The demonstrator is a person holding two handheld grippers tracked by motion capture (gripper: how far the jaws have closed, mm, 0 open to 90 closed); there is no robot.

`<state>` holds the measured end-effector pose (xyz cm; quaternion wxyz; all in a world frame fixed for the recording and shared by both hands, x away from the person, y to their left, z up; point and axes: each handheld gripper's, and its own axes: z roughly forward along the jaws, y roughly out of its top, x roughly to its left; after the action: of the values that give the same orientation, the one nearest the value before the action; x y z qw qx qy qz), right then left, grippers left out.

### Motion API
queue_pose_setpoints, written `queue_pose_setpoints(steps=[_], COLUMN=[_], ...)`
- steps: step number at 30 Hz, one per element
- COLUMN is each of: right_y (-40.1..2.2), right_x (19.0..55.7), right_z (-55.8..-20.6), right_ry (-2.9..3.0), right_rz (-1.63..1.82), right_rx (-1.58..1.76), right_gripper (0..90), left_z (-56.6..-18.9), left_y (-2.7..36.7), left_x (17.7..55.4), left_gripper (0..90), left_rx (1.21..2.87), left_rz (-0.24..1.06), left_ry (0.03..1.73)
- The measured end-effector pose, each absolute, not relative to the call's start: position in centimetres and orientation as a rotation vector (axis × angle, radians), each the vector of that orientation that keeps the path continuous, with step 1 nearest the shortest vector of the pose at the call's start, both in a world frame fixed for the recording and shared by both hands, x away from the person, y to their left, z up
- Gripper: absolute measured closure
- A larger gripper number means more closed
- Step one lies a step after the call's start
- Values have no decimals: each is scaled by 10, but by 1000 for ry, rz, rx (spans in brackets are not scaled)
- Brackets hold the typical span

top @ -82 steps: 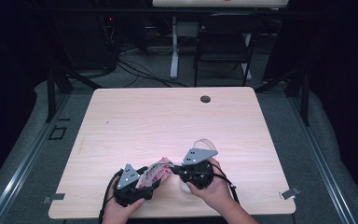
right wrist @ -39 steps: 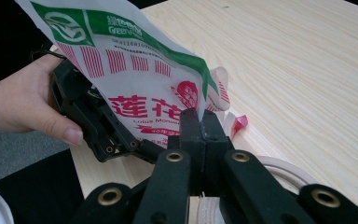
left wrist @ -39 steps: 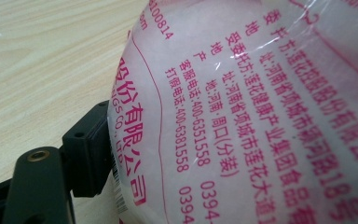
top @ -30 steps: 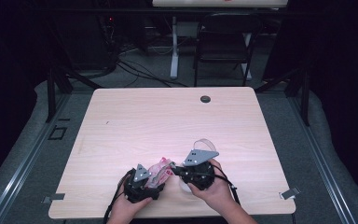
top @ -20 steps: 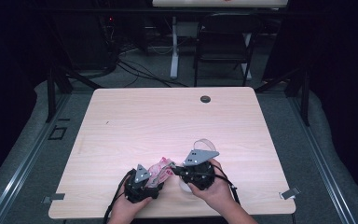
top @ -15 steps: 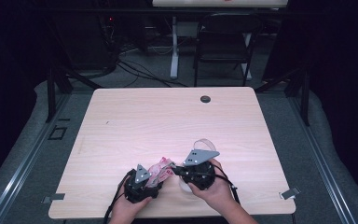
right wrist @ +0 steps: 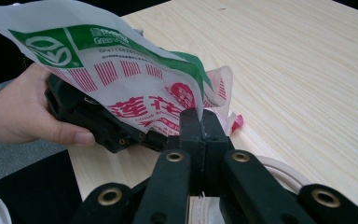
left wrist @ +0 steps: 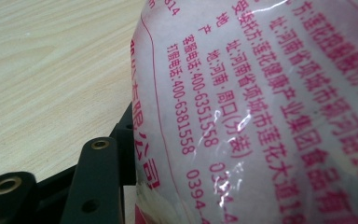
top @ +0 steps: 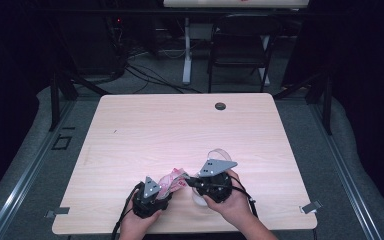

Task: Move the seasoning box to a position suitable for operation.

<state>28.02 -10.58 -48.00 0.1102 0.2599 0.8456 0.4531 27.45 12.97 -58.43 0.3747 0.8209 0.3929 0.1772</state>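
A crinkled plastic bag (top: 173,178) with red print and a green band lies lifted at the table's near edge, between both grippers. My right gripper (right wrist: 199,116) is shut on the bag (right wrist: 121,70), pinching its lower edge. It reaches in from the right in the high view (top: 189,180). My left gripper (top: 165,189) comes from the left, and its black body (right wrist: 88,119) sits behind the bag, held by a hand (right wrist: 23,112). Its jaws have just been closing with the bag (left wrist: 261,116) between them. One finger (left wrist: 98,182) stands beside the film; the other is hidden.
A clear tape roll (top: 219,151) lies on the wooden table (top: 180,130) by my right hand; its rim (right wrist: 279,170) sits just beyond the right jaws. A round cable hole (top: 220,106) is at the far edge. A chair (top: 240,50) stands behind.
Since the earliest frame my left gripper has shifted a little right, up against the bag. The right gripper has kept still, shut on the bag.
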Motion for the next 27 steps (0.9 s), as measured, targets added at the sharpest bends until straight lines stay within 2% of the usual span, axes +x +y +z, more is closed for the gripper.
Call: queue_pose_setpoints(steps=[18, 27], right_y=[-112, -117], right_x=[277, 272], right_z=[-475, -469], right_ry=[2463, 2445], right_rz=[1371, 1383], right_rx=[752, 721], right_gripper=[900, 813], left_z=[-568, -559], left_y=[129, 128], left_x=[270, 269], left_gripper=[540, 549], left_rx=[2126, 2135], left_rz=[563, 636], left_ry=[968, 940])
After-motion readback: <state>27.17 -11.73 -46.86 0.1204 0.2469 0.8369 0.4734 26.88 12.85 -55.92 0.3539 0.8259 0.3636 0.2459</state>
